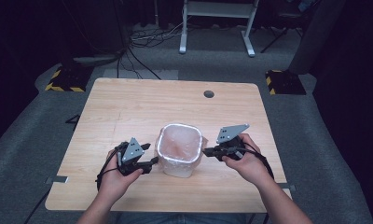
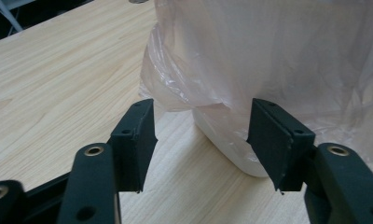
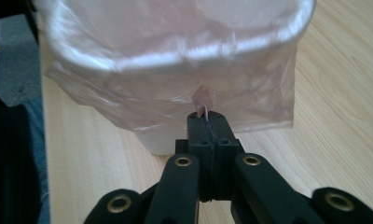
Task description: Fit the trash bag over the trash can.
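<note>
Bag [image 3: 175,88] lines the bin [image 1: 179,150] on the bench [image 1: 128,107]. Right gripper [image 3: 207,116] clenched on bag film; left gripper [image 2: 201,140] released (bag hem between fingers). Seating remains.

Wooden table [image 1: 128,107], perhaps a desk frame [image 1: 217,23] behind.

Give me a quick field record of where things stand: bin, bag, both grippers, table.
bin: small white bin, upright near the front middle of the table
bag: thin pinkish plastic bag lining the bin, folded over the rim and hanging down the outside
right gripper: right gripper shut, pinching a small fold of the bag on the bin's side
left gripper: left gripper jaws apart, at the bin's other side; bag edge and bin corner lie just beyond them, not pinched
hole: round cable hole at the table's far edge
</note>
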